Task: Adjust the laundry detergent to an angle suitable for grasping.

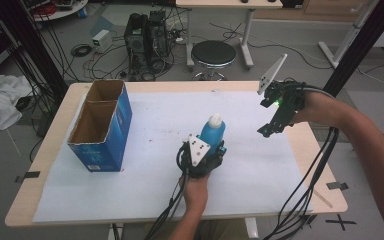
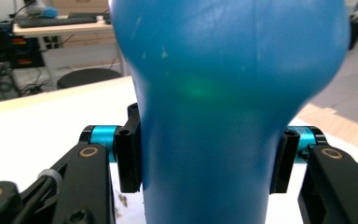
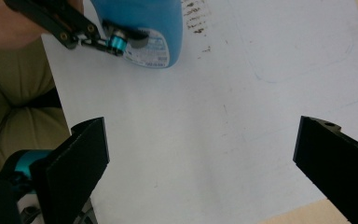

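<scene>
Fingers [image 2: 129, 154] of my left gripper [image 1: 203, 156] pinch the blue bottle [image 1: 212, 132] upright; open box [image 1: 100, 125] lies to its left, right gripper [image 1: 272, 125] spread, farther.

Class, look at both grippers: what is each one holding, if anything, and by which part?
The left gripper grips the blue bottle by its narrow waist below the bulge. The right gripper holds nothing; its jaws stand open.

Left gripper [image 1: 207, 152] near the table's middle, forearm entering from the bottom edge, jaws clamped on something between them. Right gripper [image 1: 269, 129] raised off to the right, tilted downward, jaws spread wide with nothing between; right forearm angled in from the lower right.
</scene>
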`<state>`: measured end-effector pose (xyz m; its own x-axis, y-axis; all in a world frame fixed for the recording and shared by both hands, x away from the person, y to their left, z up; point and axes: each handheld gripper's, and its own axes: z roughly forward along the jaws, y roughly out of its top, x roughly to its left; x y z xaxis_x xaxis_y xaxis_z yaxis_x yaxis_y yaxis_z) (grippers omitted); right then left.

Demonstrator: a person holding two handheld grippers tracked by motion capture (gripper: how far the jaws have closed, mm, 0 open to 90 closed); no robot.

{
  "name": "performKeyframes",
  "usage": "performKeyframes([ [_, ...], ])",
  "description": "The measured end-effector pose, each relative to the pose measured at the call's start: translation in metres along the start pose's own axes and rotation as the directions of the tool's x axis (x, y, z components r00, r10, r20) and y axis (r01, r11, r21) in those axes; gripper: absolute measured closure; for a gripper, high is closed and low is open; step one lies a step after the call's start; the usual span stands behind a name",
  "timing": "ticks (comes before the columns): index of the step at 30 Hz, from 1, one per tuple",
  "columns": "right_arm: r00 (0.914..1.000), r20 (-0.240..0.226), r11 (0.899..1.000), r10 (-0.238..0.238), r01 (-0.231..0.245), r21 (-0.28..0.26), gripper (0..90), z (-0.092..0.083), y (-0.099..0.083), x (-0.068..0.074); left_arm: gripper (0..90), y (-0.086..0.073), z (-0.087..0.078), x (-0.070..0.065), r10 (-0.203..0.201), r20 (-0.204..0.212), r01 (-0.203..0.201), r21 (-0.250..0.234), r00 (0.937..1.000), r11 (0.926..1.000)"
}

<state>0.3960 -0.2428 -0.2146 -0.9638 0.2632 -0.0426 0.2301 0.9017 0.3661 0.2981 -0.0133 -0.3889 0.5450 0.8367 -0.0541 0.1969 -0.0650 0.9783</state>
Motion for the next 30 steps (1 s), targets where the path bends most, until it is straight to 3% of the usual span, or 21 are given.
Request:
performKeyframes([
  [3, 1.0, 0.001, 1.0, 0.006, -0.006, 0.003, 2.3, 0.0, 0.001, 0.002, 43.8, 0.009, -0.005, 0.013, 0.023, 0.023, -0.023, 0.005, 0.9995, 0.9997],
  [7, 1.0, -0.001, 1.0, 0.009, -0.009, -0.002, 2.3, 0.0, 0.0, 0.001, 43.8, 0.018, -0.008, 0.032, 0.025, 0.068, -0.025, -0.002, 0.9974, 0.9997],
  [10, 1.0, 0.0, 1.0, 0.006, -0.006, 0.001, 2.3, 0.0, 0.0, 0.002, 43.8, 0.023, -0.009, 0.043, 0.047, 0.106, -0.048, 0.005, 0.9932, 0.9988],
  [14, 1.0, -0.001, 1.0, 0.005, -0.005, 0.005, 2.3, 0.0, 0.002, 0.003, 43.8, 0.028, -0.01, 0.059, 0.063, 0.198, -0.066, 0.009, 0.9782, 0.9978],
  [16, 1.0, 0.001, 1.0, 0.007, -0.007, 0.006, 2.3, 0.0, 0.002, 0.004, 43.8, 0.031, -0.009, 0.066, 0.08, 0.248, -0.086, 0.014, 0.9654, 0.9962],
  [20, 1.0, 0.003, 1.0, 0.008, -0.008, 0.007, 2.3, 0.0, 0.001, 0.004, 43.8, 0.037, -0.007, 0.076, 0.108, 0.345, -0.123, 0.022, 0.9323, 0.9922],
  [24, 1.0, 0.004, 1.0, 0.009, -0.009, 0.01, 2.3, 0.0, 0.003, 0.004, 43.8, 0.041, -0.003, 0.084, 0.114, 0.461, -0.147, 0.036, 0.88, 0.9884],
  [25, 0.9999, 0.004, 1.0, 0.014, -0.014, 0.009, 2.3, 0.0, 0.003, 0.005, 43.8, 0.042, -0.002, 0.085, 0.126, 0.48, -0.164, 0.038, 0.8684, 0.9858],
  [26, 0.9999, 0.004, 1.0, 0.014, -0.014, 0.008, 2.3, 0.001, 0.003, 0.005, 43.8, 0.042, 0.0, 0.087, 0.146, 0.505, -0.197, 0.048, 0.8507, 0.9792],
  [28, 0.9999, 0.005, 1.0, 0.017, -0.017, 0.009, 2.3, 0.001, 0.004, 0.005, 44.0, 0.042, 0.003, 0.088, 0.161, 0.537, -0.225, 0.056, 0.8281, 0.9726],
  [30, 0.9998, 0.005, 1.0, 0.018, -0.018, 0.009, 2.3, 0.0, 0.004, 0.006, 44.0, 0.04, 0.006, 0.09, 0.164, 0.562, -0.235, 0.056, 0.8108, 0.9704],
])
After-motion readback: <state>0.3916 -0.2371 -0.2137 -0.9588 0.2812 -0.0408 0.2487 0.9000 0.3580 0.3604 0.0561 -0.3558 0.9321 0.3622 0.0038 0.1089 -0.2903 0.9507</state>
